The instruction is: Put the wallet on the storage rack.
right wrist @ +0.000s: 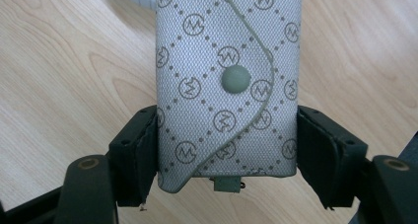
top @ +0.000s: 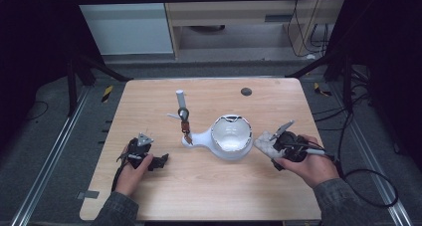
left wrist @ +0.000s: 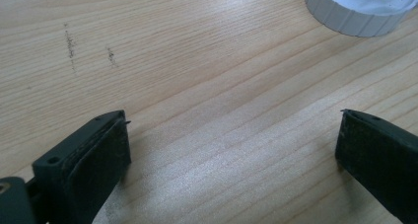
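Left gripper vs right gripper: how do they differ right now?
The left gripper has its jaws wide apart with nothing but bare table between them; the right gripper has its jaws closed on a grey patterned pouch. In the high view the left gripper sits low on the table, while the right gripper is beside the white bowl-shaped stand. Both have black jaws, and each is held in one hand.

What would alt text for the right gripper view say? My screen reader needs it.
A grey fabric pouch with a repeating logo print and a round snap button is clamped between the two black jaws of the right gripper, above a light wooden table.
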The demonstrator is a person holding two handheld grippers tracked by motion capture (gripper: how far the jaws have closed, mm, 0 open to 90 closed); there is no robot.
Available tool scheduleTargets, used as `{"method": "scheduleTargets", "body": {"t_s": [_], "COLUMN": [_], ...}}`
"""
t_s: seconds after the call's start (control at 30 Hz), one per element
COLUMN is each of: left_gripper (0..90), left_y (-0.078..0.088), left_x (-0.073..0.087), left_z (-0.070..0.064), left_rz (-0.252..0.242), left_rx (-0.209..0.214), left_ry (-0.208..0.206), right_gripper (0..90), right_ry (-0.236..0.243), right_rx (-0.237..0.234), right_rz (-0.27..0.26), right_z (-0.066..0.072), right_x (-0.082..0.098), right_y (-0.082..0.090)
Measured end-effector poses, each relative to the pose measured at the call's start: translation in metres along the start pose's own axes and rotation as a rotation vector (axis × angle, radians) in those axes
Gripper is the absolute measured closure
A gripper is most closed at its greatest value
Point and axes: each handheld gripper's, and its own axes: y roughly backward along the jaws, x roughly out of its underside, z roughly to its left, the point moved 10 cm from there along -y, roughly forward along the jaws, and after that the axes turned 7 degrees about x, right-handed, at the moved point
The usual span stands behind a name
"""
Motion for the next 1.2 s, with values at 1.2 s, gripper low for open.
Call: {"method": "scheduleTargets", "body": {"t_s": [1.2], "left_gripper": [0.0], "left_y": [0.0], "left_x": [0.0], "left_z": [0.0], "left_rz": [-0.001], "left_rx": [0.001], "left_ry": [0.0], "right_gripper": [30.4], "right_ry": [0.134], "right_rx": [-0.044], "right_rz": [-0.009], "right_z": [0.032], "right_x": [-0.056], "right_y": [0.013]}}
